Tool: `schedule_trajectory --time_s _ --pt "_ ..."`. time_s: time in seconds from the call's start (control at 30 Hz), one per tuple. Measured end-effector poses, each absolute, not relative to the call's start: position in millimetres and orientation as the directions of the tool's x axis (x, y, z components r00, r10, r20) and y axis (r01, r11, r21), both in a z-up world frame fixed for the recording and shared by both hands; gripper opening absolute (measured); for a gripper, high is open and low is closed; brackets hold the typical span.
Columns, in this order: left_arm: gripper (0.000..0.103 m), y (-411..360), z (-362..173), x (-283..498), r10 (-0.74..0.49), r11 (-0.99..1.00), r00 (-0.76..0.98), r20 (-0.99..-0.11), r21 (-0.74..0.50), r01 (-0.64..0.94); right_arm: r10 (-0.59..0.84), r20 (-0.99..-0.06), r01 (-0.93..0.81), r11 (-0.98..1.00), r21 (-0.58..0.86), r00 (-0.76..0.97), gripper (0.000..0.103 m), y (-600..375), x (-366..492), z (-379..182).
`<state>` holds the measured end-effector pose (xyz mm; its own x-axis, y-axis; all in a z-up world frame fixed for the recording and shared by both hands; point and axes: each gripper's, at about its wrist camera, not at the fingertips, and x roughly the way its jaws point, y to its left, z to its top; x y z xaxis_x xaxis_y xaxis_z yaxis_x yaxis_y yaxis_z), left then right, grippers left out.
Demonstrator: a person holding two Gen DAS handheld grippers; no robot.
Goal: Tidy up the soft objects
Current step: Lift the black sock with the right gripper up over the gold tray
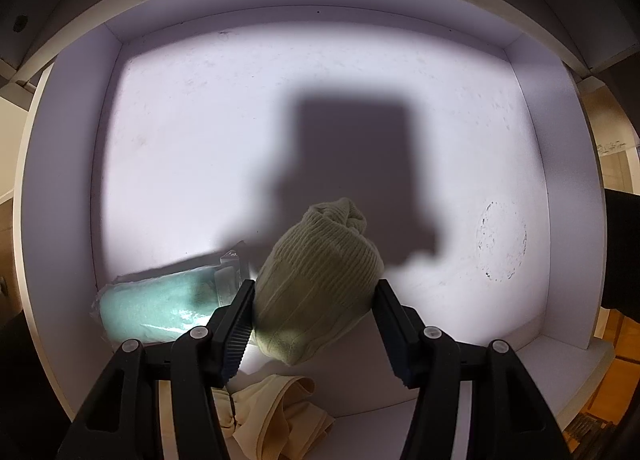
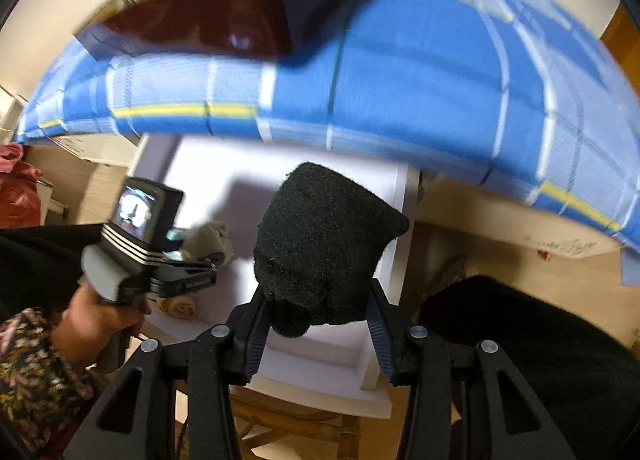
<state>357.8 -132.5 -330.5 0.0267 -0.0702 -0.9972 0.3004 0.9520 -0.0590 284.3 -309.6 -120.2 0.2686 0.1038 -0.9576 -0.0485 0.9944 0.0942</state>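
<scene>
**sockdrawer_sam:** While the left gripper (image 1: 316, 302) hangs straight down into the white drawer (image 1: 560, 187), its jaws are closed around that pale green knitted bundle (image 1: 320, 276), looks like rolled socks or a beanie. Both pads touch its sides, so I'd call that a grip. It's at the near end of the drawer floor, right beside a teal cloth in a clear wrapper (image 1: 160, 308), with a cream fabric piece (image 1: 276, 416) crumpled closer to the camera.

**umi_newbie:** And the other hand?

**sockdrawer_sam:** The right gripper (image 2: 318, 324) is clamped on a black fuzzy bundle (image 2: 324, 244), held in the air above the drawer (image 2: 384, 388). There's a blue plaid cloth (image 2: 400, 71) across the top of that view, pretty blurry. You can also see the left gripper (image 2: 188, 276) off to the side in the person's hand (image 2: 96, 328).

**umi_newbie:** How do these things handle?

**sockdrawer_sam:** My guess: light, squashy, no fragility at all. Ribbed knit and fleece give the pads plenty of friction, so slipping isn't the worry. The worry is pinching only an outer layer and having the roll unravel. I'd take hold across the thick middle of the bundle, like both are doing now, not at a loose cuff. The wrapped teal one would be slicker, I reckon.
</scene>
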Motion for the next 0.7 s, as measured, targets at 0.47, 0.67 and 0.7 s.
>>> schedule_trajectory --time_s 0.47,0.67,0.7 --pt "0.059 -135.3 -329.1 356.3 -0.066 0.951 0.030 -0.997 -0.054 0.304 0.122 -0.886 -0.093 0.992 0.089 0.448 0.046 -330.5 304.2 -3.5" --pt "0.059 -135.3 -329.8 356.3 -0.068 0.951 0.030 -0.997 -0.055 0.303 0.125 -0.847 -0.132 0.989 0.066 0.516 0.046 -326.1 336.1 35.0" --pt "0.059 -135.5 -329.9 356.3 -0.069 0.952 0.030 -0.997 -0.057 0.302 0.123 -0.844 -0.140 0.989 0.057 0.523 0.046 -323.5 341.3 38.6"
